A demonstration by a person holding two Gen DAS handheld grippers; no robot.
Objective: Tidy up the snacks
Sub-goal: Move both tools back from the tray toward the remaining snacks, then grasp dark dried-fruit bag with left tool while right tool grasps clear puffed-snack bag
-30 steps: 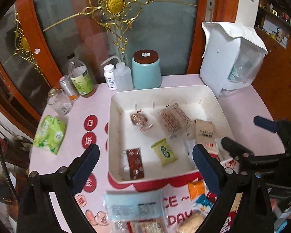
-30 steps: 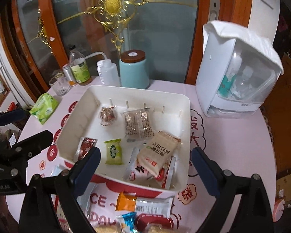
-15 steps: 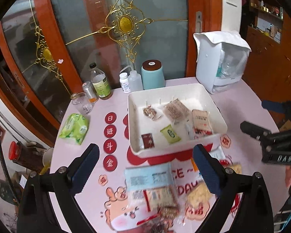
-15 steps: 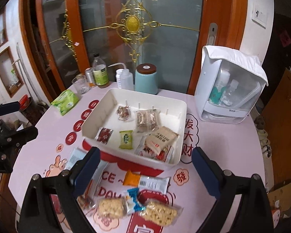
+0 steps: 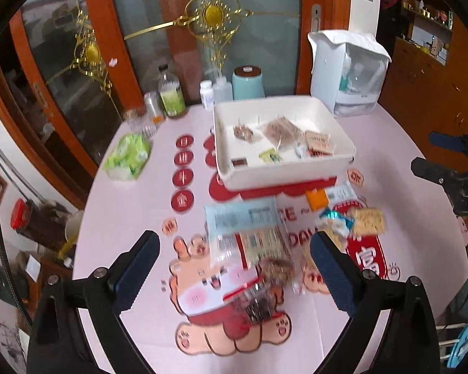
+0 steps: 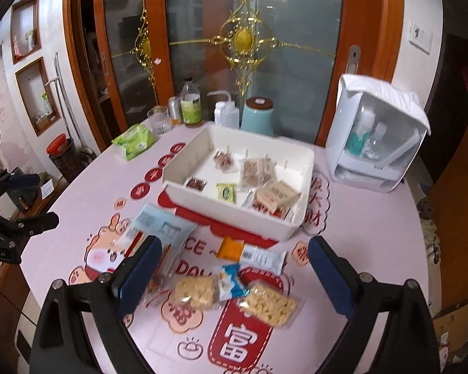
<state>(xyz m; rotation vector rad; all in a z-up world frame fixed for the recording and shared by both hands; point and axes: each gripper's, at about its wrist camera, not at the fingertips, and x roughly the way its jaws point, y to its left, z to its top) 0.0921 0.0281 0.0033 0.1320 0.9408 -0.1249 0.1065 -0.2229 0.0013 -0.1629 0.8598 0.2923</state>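
A white tray (image 5: pixel 343 131) (image 6: pixel 234 212) sits mid-table with several wrapped snacks inside. More snacks lie loose in front of it: a pale blue packet (image 5: pixel 240 218) (image 6: pixel 159 224), an orange-and-white bar (image 6: pixel 249 252) (image 5: pixel 318 198), two clear packs of puffed yellow biscuits (image 6: pixel 196 290) (image 6: pixel 271 305), and a small blue-white wrapper (image 6: pixel 229 280). My left gripper (image 5: pixel 234 268) hangs open above the near packets, holding nothing. My right gripper (image 6: pixel 234 274) is open too, high over the biscuit packs, empty.
Along the back stand a teal canister (image 6: pixel 259 118), squeeze bottle (image 6: pixel 226 112), green-label bottle (image 6: pixel 190 106), can and glass. A green tissue pack (image 6: pixel 135 141) lies left; a white covered appliance (image 6: pixel 377 143) stands right. The pink printed tablecloth (image 6: pixel 374 249) ends at a curved edge.
Both grippers have pulled back and up from the tray, so the tray looks smaller and the loose snacks in front of it have come into view. Both stayed open.
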